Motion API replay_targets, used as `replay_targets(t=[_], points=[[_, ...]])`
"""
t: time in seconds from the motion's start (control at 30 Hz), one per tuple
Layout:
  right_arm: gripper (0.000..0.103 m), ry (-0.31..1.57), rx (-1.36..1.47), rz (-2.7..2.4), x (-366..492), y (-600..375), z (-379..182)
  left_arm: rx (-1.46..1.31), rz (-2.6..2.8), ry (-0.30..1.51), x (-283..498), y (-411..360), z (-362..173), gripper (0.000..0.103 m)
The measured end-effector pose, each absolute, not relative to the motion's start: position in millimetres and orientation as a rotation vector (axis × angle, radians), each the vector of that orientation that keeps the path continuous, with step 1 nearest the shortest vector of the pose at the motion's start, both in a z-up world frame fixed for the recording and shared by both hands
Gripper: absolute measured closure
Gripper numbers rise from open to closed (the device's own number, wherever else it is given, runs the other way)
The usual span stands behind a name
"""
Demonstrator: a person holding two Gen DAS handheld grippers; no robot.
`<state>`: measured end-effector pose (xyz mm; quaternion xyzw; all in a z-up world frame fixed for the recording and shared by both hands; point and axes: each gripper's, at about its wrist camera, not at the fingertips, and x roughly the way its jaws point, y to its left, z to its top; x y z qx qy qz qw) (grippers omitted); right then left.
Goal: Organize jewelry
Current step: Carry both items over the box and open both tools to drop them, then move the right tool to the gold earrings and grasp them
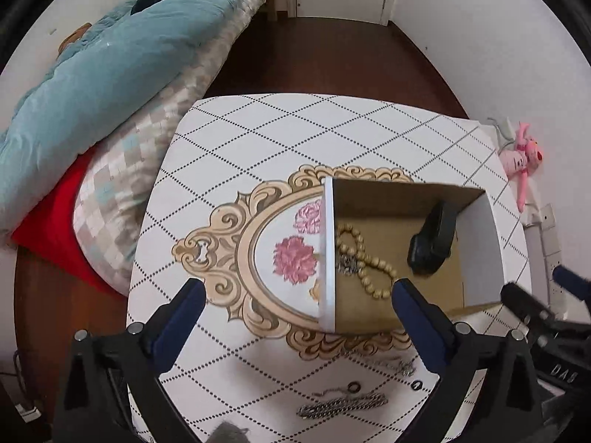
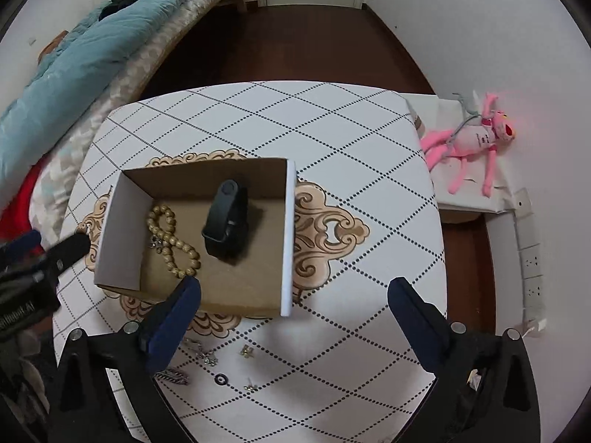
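An open cardboard box [image 1: 476, 251] [image 2: 288, 236] stands on the table. Inside lie a wooden bead bracelet [image 1: 364, 262] [image 2: 173, 240], a small silver piece beside it [image 1: 347, 264], and a black fitness band [image 1: 432, 243] [image 2: 226, 219]. On the table in front of the box lie a silver chain [image 1: 343, 404] [image 2: 173, 375], a thin silver necklace [image 1: 395, 363] [image 2: 203, 354], small dark rings [image 1: 354, 386] [image 2: 221, 379] and small earrings [image 2: 246, 350]. My left gripper [image 1: 295, 302] is open and empty above the box's left wall. My right gripper [image 2: 293, 295] is open and empty above the box's right front corner.
The table [image 1: 295, 129] [image 2: 369, 184] has a diamond-pattern cloth with a gold floral medallion. A bed with a teal quilt [image 1: 92, 74] lies to the left. A pink plush toy [image 2: 476, 140] lies on a low white ledge at the right, near wall sockets [image 2: 532, 258].
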<state>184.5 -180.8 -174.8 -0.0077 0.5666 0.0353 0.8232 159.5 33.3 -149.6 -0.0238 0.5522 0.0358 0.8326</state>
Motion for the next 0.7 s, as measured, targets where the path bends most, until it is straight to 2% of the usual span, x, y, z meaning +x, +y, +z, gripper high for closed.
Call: replay_targets(t=[0.47, 0.6, 0.7], points=[[0.001, 1.029, 0.045, 0.11, 142, -180, -93, -0.006, 0.039, 1.014, 114, 26, -73, 0.0], [0.001, 1.03, 0.066, 0.117, 117, -180, -97, 0.003, 0.055, 1.032, 91, 31, -84, 0.0], [0.001, 1.063, 0.083, 0.116, 99, -183, -123, 0.014, 0.085, 1.078, 78, 35, -111, 0.0]])
